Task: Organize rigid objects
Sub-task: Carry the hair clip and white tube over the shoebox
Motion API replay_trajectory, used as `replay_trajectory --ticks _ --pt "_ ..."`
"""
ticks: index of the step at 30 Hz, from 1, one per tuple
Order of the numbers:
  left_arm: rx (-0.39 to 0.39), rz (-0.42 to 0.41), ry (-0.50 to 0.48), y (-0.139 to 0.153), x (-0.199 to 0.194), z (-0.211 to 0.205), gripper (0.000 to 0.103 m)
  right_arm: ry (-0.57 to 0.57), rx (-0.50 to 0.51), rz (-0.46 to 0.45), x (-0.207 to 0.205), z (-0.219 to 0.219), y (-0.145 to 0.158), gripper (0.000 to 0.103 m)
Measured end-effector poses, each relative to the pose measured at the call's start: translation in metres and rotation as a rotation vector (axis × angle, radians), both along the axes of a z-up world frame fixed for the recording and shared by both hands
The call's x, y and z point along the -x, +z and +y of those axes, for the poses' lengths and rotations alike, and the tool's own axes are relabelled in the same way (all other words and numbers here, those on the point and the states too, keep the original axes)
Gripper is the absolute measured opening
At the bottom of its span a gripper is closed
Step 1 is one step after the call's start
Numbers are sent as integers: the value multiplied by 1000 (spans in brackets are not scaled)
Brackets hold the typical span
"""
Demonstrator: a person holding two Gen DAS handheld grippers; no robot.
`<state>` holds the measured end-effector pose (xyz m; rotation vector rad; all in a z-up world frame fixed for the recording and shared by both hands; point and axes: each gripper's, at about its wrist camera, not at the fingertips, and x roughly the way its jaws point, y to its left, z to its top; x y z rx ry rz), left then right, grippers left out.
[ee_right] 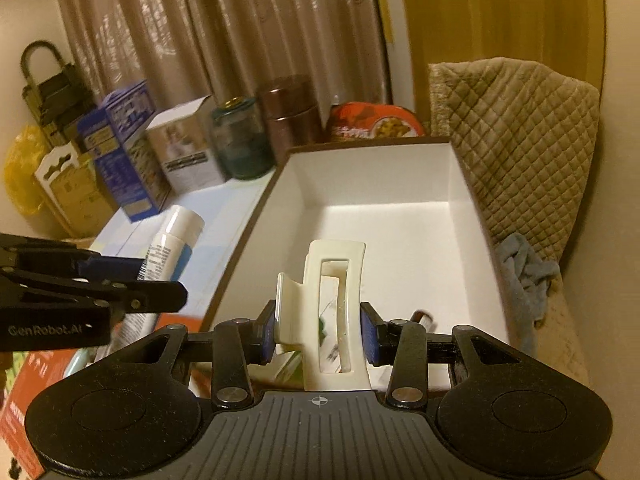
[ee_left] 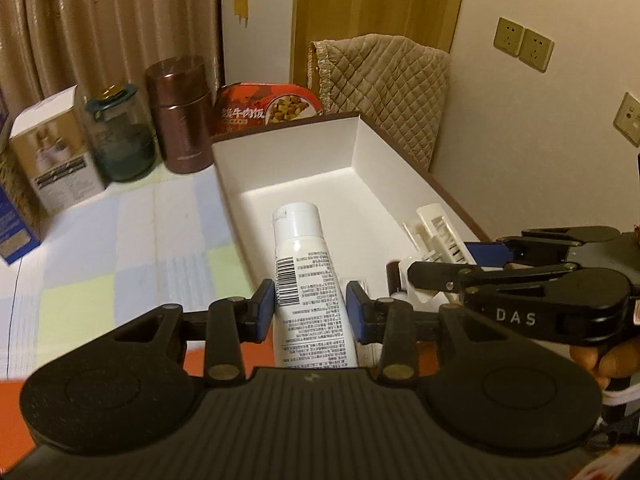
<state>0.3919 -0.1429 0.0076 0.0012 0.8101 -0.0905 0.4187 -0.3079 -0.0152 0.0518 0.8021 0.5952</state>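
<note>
Now carrying toward open white cardboard box (ee_right: pixel 400 216): left gripper (ee_left: pixel 311 306) clamped on white plastic lotion bottle (ee_left: pixel 306 264), right gripper (ee_right: pixel 318 330) clamped on cream plastic claw hair clip (ee_right: pixel 336 304), both poised above box for dropping in.

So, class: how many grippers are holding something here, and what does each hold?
2. The left tongs grip a white bottle; the right tongs grip a cream hair claw, both over the open white box.
</note>
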Motion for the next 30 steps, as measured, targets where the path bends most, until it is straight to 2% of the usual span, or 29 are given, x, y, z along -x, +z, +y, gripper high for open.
replay_trajectory --ticks 10,17,27,30 --pt "-46 74 -12 -30 -74 -11 33 -63 38 62 -61 -2 -27 38" --pt "-94 132 -15 -54 -110 -16 34 -88 70 103 -84 3 -45 38" --pt "-119 177 -11 -73 -134 -16 34 -87 93 136 -97 9 -61 38" --pt "-126 177 -11 -74 -136 -15 37 -86 90 139 -100 9 -62 38"
